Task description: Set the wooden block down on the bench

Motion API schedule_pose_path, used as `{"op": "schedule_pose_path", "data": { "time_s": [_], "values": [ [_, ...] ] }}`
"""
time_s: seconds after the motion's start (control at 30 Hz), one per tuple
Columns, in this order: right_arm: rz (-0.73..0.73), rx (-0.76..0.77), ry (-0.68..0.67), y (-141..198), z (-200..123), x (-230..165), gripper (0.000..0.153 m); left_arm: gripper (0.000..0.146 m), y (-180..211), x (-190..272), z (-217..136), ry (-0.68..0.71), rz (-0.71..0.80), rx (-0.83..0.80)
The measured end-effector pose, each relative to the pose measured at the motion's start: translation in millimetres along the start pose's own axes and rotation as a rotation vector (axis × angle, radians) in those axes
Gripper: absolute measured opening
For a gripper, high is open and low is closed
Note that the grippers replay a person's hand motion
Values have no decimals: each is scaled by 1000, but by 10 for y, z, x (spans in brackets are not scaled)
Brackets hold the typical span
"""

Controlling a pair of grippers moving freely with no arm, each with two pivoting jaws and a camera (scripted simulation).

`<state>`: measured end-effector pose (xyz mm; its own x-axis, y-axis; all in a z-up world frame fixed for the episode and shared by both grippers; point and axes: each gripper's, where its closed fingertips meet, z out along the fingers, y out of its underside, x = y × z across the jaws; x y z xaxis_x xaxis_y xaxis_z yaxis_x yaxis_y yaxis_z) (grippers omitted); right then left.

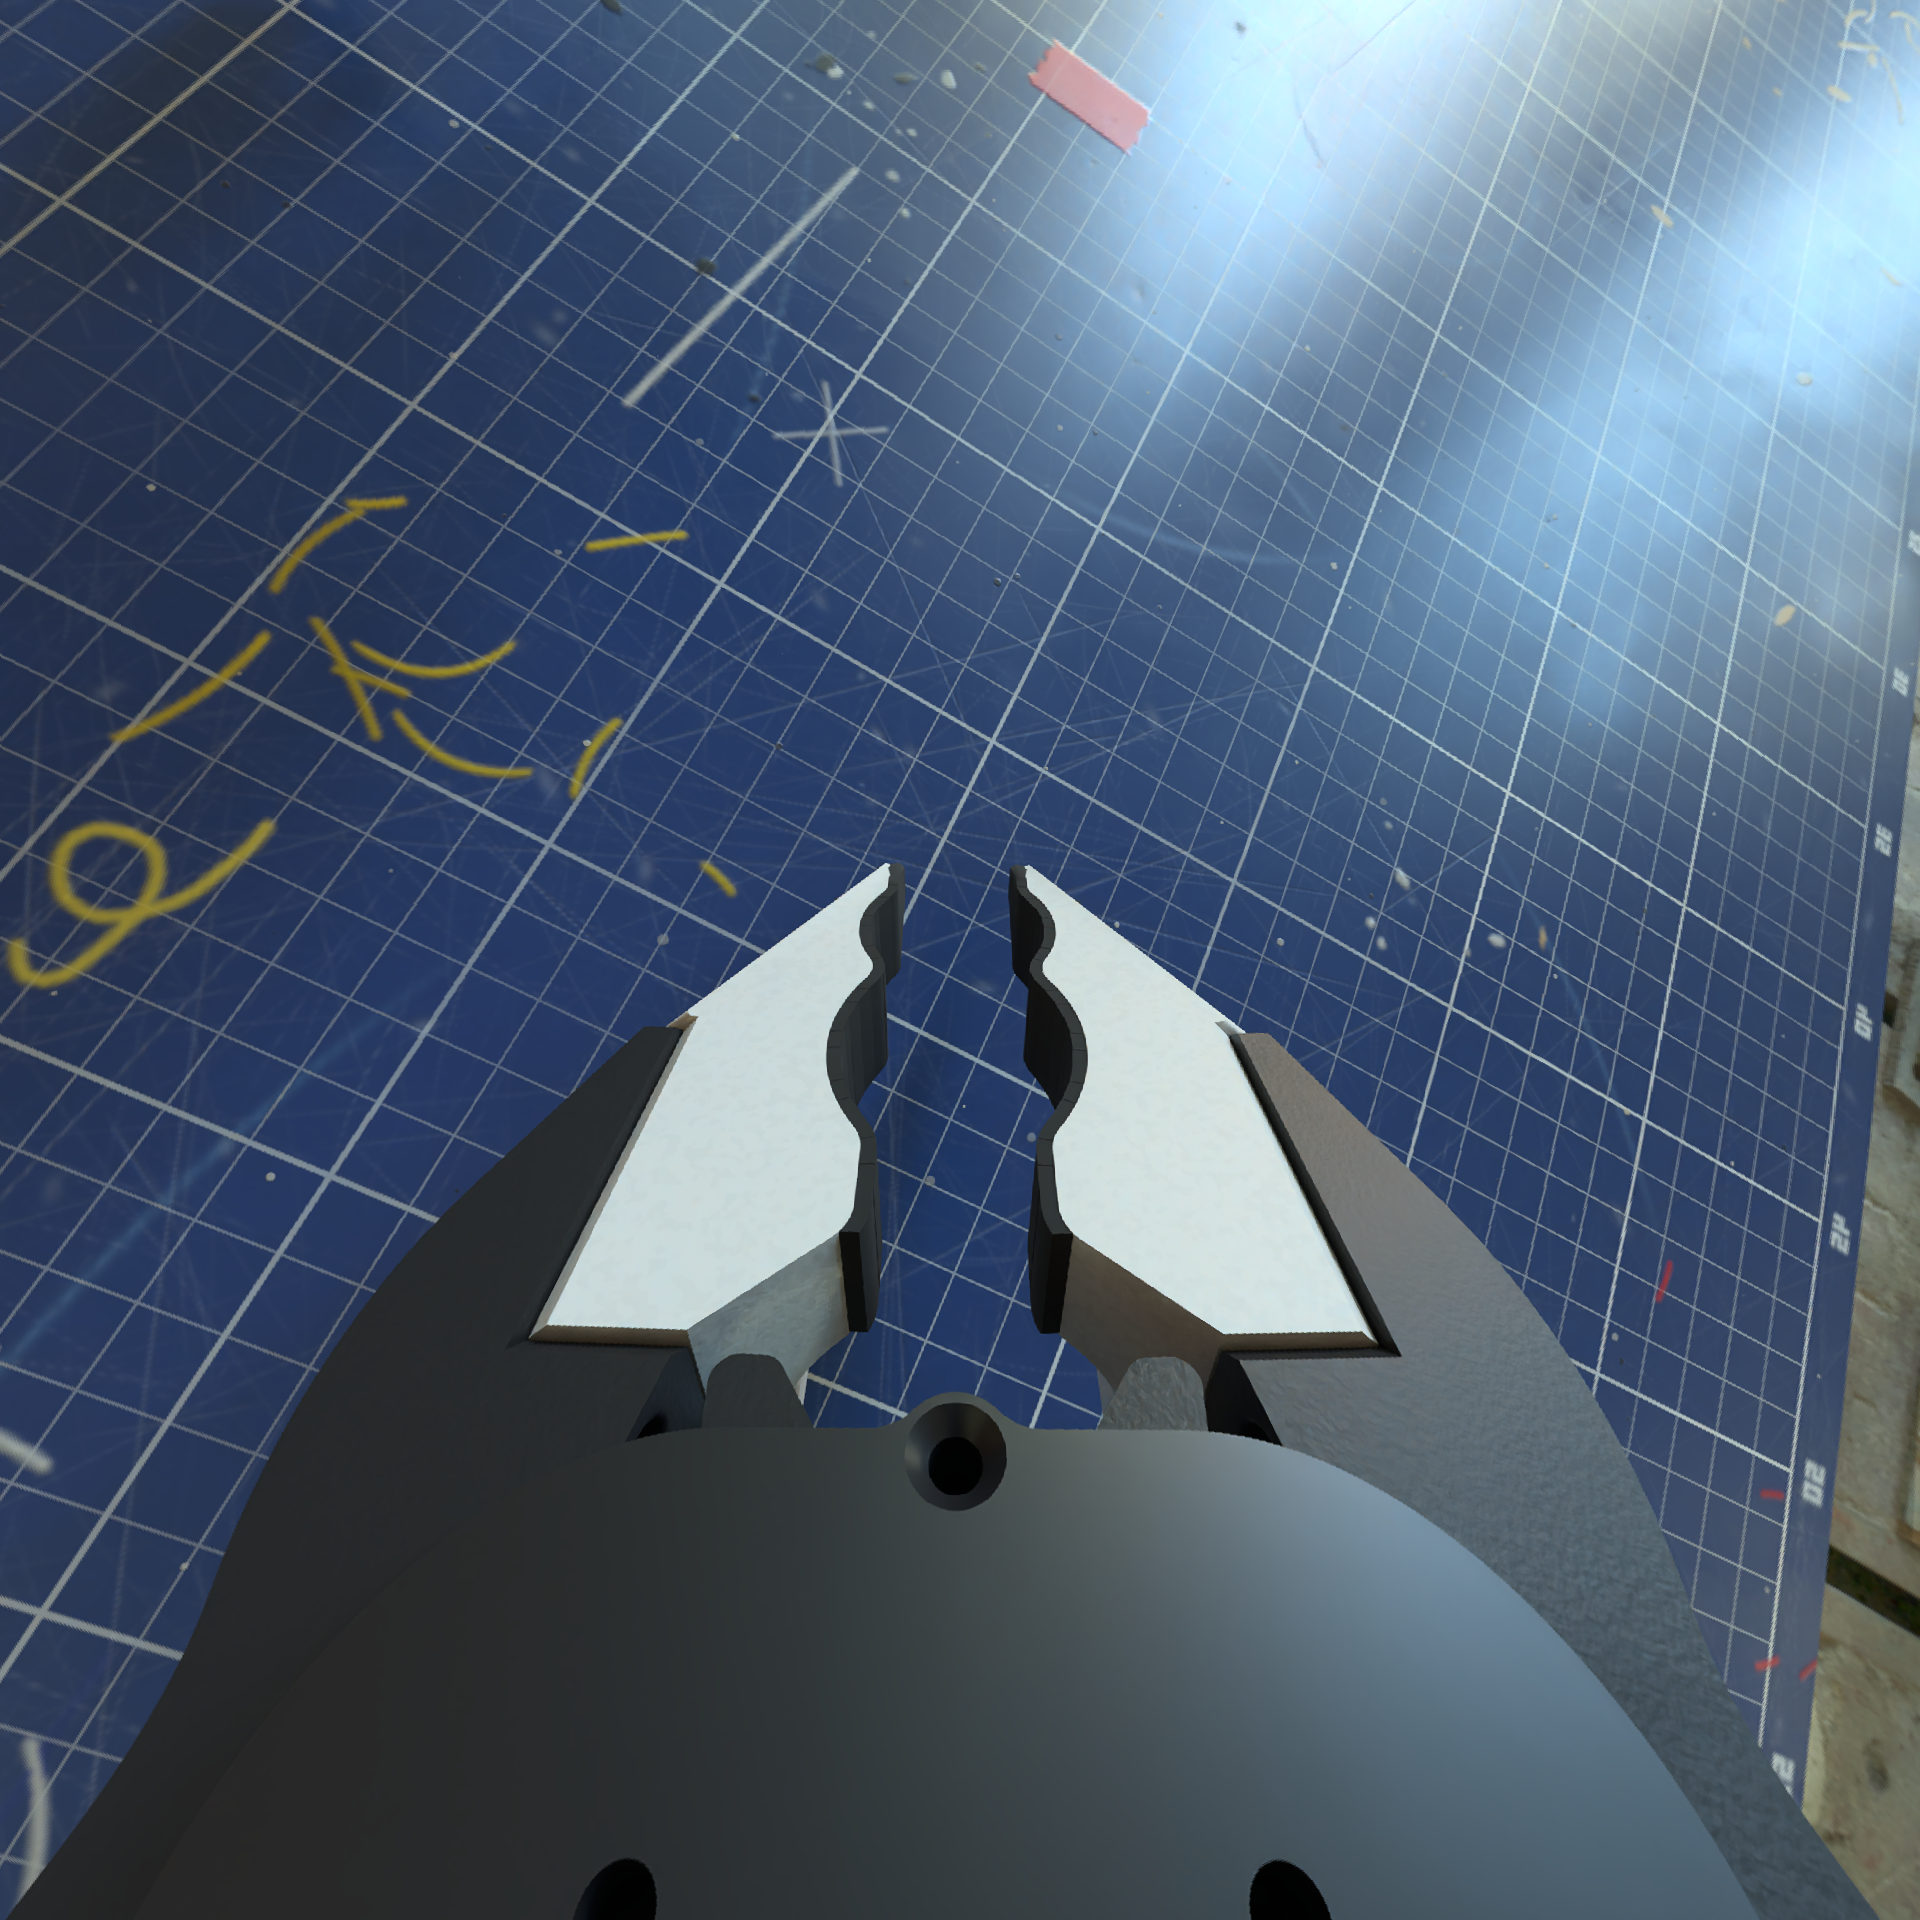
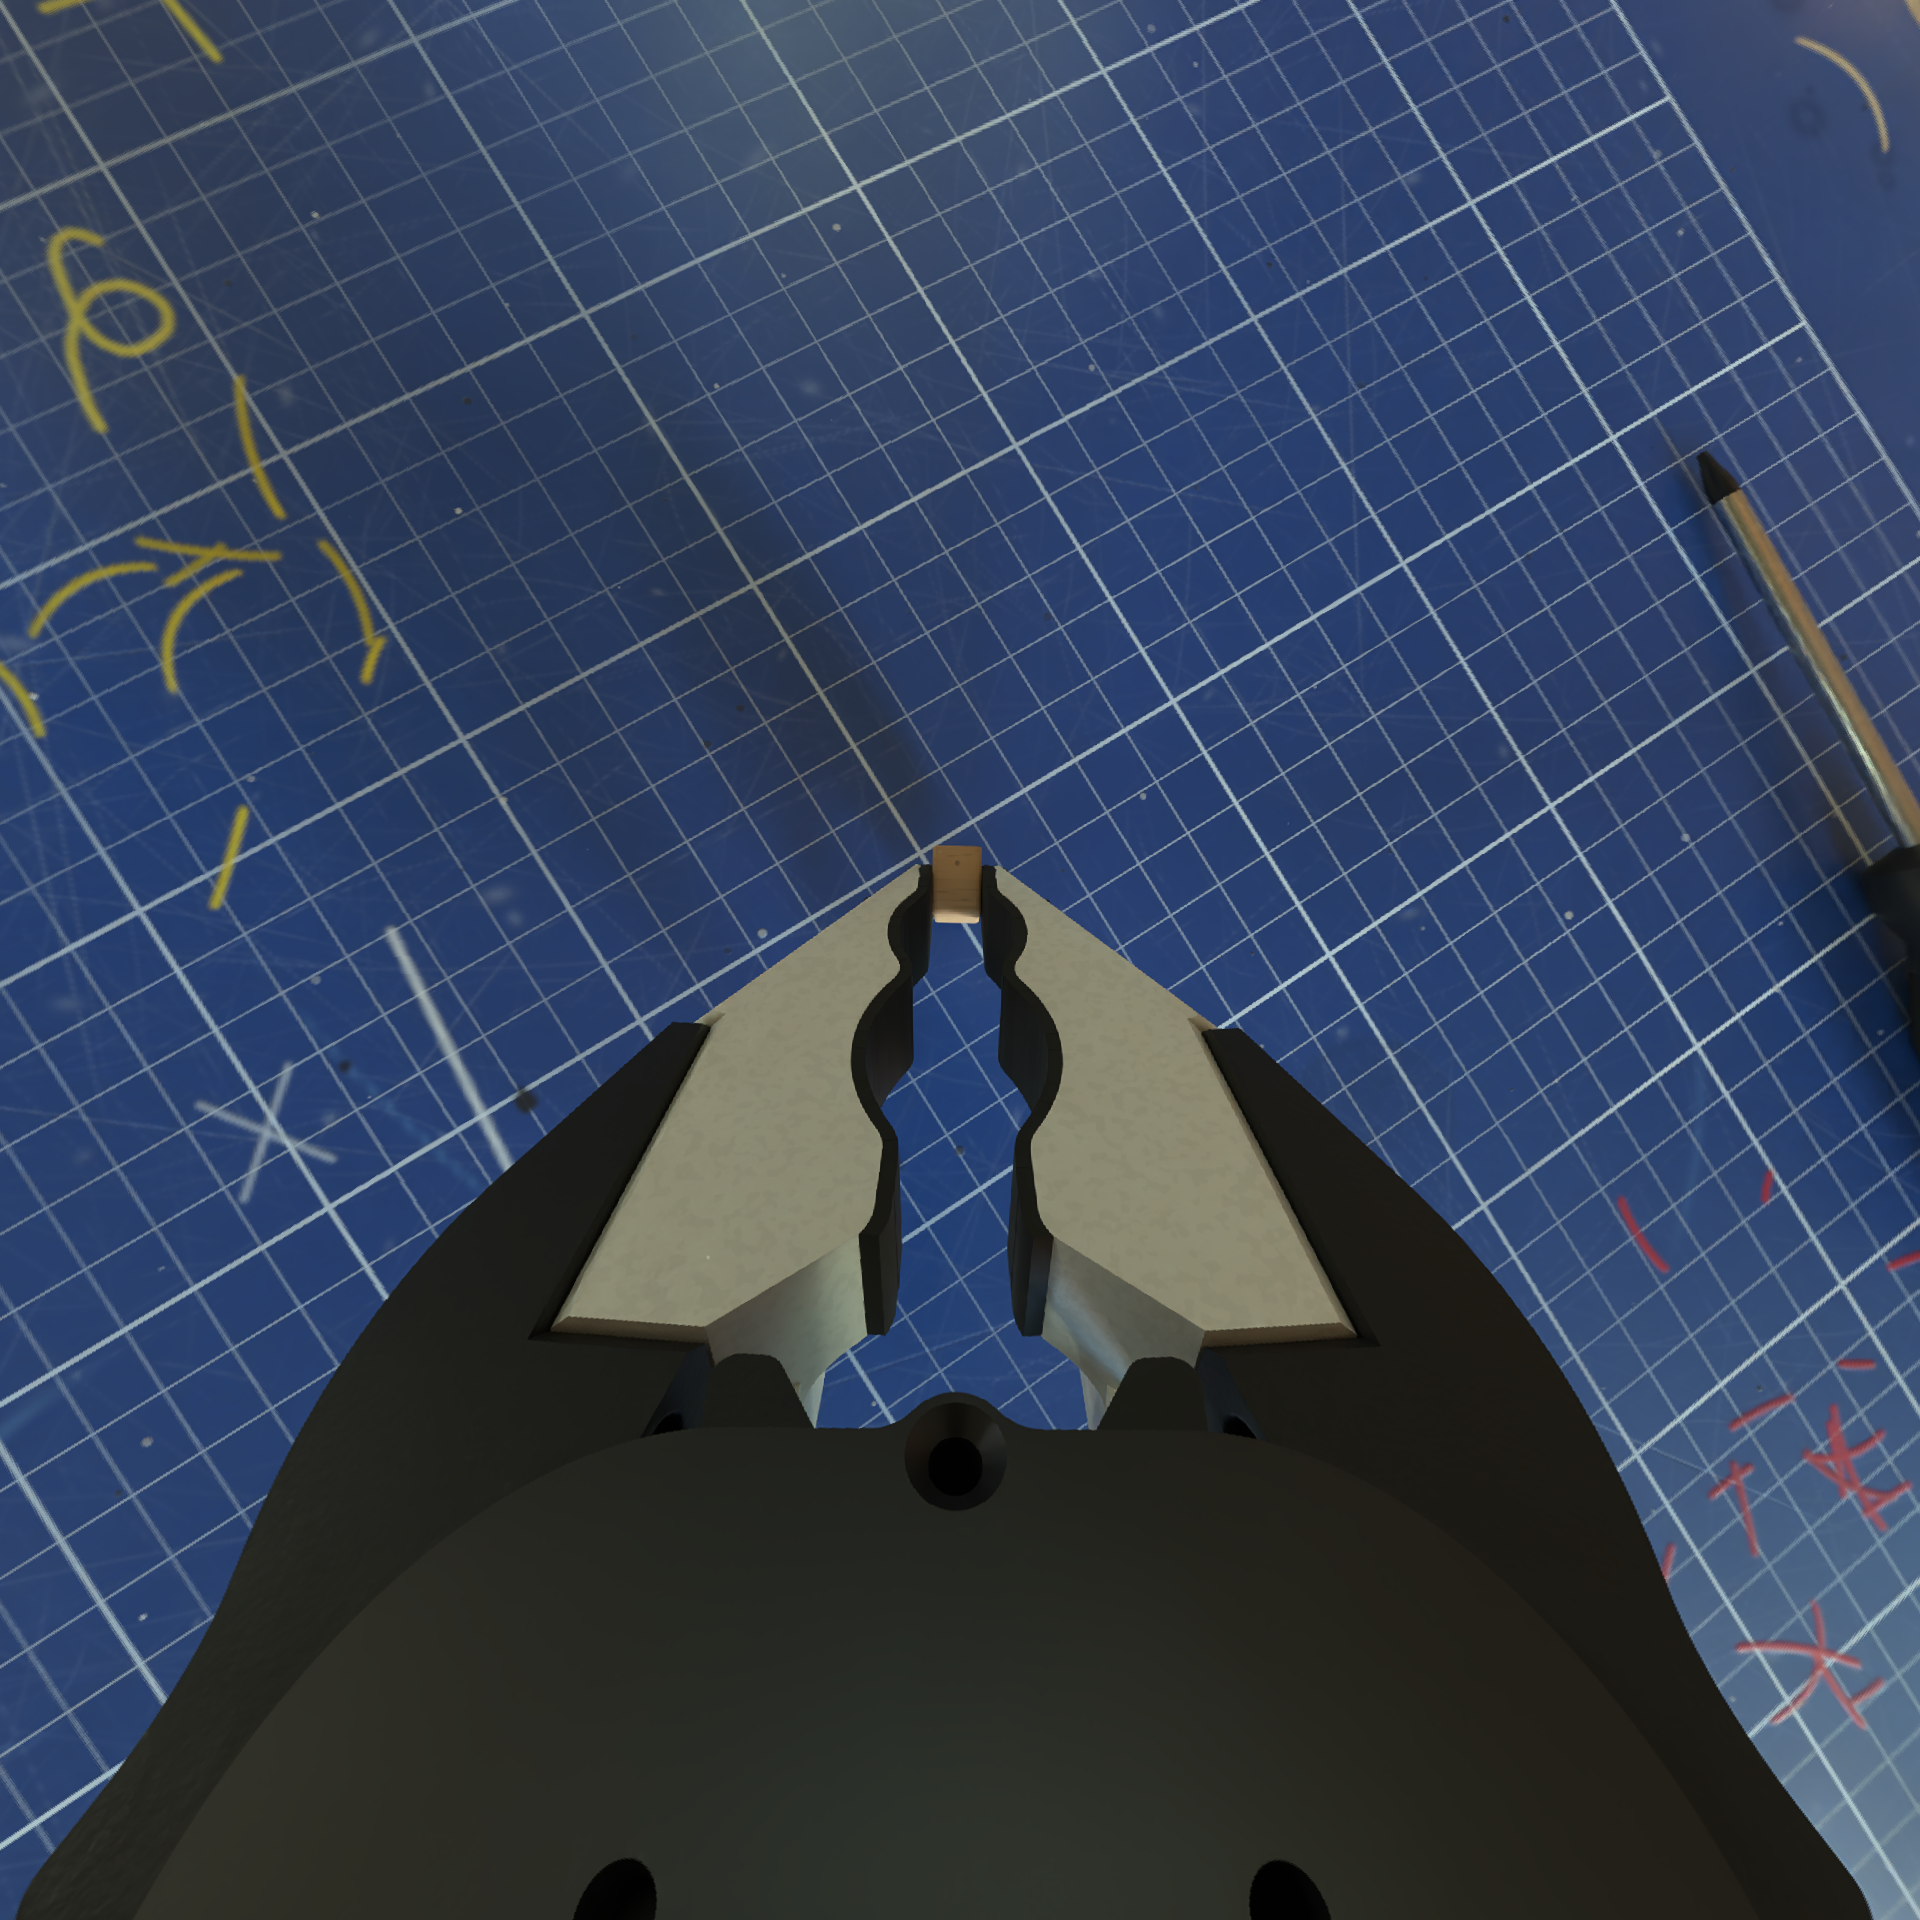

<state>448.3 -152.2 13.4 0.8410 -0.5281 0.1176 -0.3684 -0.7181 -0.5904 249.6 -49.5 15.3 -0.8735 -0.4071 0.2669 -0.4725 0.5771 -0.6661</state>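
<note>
In the right wrist view my right gripper (image 2: 957, 883) is shut on a small pale wooden block (image 2: 957, 885), pinched at the very fingertips and held above the blue gridded cutting mat (image 2: 1247, 468) that covers the bench. How high it hangs over the mat I cannot tell. In the left wrist view my left gripper (image 1: 957, 883) is open and empty, its jaws a narrow gap apart, over the same mat (image 1: 1143, 623). The block does not show in the left wrist view.
A screwdriver (image 2: 1813, 665) with a black handle lies on the mat to the right of the right gripper. A pink strip of tape (image 1: 1091, 96) lies far ahead of the left gripper. The mat's right edge (image 1: 1860, 1247) borders bare wooden bench (image 1: 1886, 1351).
</note>
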Motion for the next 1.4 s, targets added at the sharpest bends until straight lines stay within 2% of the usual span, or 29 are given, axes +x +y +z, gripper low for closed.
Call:
{"op": "schedule_pose_path", "data": {
  "time_s": [0.23, 0.4, 0.67, 0.9, 1.17, 1.4],
  "values": [
    [62, 19, -30, 93, -137, -136, 8, 20, 18, -9, -22, 3, 6, 1],
    [76, 44, -68, 131, -324, -447, 8, 20, 28, -11, -34, 8, 9, 3],
    [22, 68, -181, 114, -464, -1161, 8, 20, 41, 9, -39, 24, 17, -5],
    [-108, 48, -269, 136, -484, -1564, 8, 20, 81, 26, -78, 88, 25, -63],
    [-241, 29, -299, 153, -370, -1739, 8, 20, 89, 90, -74, 182, 23, -119],
    [-266, 47, -303, 129, -343, -1702, 8, 20, 55, 77, -45, 193, 38, -122]
  ]
}}
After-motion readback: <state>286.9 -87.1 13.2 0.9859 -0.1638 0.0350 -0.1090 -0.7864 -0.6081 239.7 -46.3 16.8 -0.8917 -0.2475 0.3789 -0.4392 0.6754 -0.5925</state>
